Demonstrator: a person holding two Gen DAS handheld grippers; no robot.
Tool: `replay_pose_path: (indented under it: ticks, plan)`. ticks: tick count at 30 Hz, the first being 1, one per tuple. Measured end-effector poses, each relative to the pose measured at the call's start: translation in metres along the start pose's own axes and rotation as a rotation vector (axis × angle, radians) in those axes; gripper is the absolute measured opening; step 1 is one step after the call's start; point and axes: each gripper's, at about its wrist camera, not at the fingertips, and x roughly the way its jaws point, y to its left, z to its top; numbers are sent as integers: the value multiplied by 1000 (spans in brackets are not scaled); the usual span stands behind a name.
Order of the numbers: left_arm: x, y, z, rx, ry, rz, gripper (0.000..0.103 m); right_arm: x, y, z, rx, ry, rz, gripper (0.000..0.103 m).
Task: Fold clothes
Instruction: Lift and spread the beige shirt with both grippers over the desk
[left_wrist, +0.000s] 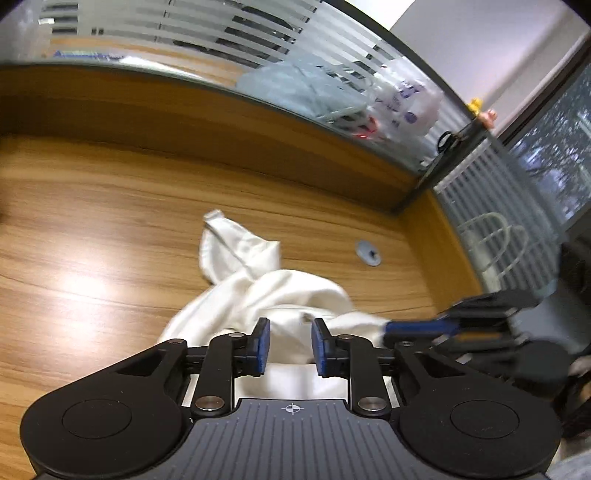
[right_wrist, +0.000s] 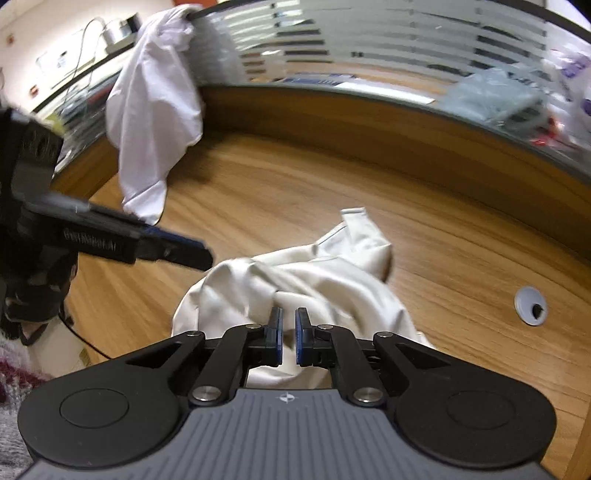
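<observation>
**Both jaws loose over the crumpled garment**

My left gripper (left_wrist: 290, 345) stands partly open, pads clear of cloth. My right gripper (right_wrist: 288, 338) shows a narrow gap, gripping nothing. The cream garment (right_wrist: 306, 280) lies bunched on the wooden desk (left_wrist: 92, 229) beneath both.
</observation>
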Motion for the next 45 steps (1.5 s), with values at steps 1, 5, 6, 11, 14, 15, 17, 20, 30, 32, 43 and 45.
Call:
replay_pose_path:
  ticks: [1, 5, 6, 11, 14, 15, 17, 20, 30, 32, 43, 45]
  plan:
    - [4, -1, 1, -11, 19, -11, 29, 4, 3, 0, -14, 11, 0, 13]
    - [24, -6, -1, -19, 81, 9, 32, 18, 8, -4, -59, 49, -13, 28]
    - [28, -7, -2, -22, 92, 15, 34, 20, 10, -5, -78, 56, -29, 32]
    - [51, -4, -4, -80, 125, 37, 42, 30, 16, -8, -191, 78, -97, 36]
    - [63, -1, -6, -125, 133, 66, 41, 39, 17, -12, -245, 110, -124, 37]
    - [64, 0, -7, -139, 129, 68, 40, 43, 17, -13, -258, 120, -131, 37]
    - [67, 3, -8, -168, 122, 73, 32, 49, 17, -18, -271, 135, -150, 37]
    - [67, 8, -8, -207, 109, 57, 4, 56, 16, -24, -284, 150, -168, 36]
    - [32, 11, 10, -330, 23, -107, 3, 36, 5, -16, -157, 76, -111, 19]
    - [26, 9, 14, -336, 9, -129, 3, 23, 0, -7, -92, 27, -50, 9]
    - [6, -1, 20, -337, -36, -206, 3, 38, -9, 19, 23, 13, 79, 2]
    - [4, 2, 20, -350, -50, -205, 3, 51, -4, 11, 10, 57, 97, 3]
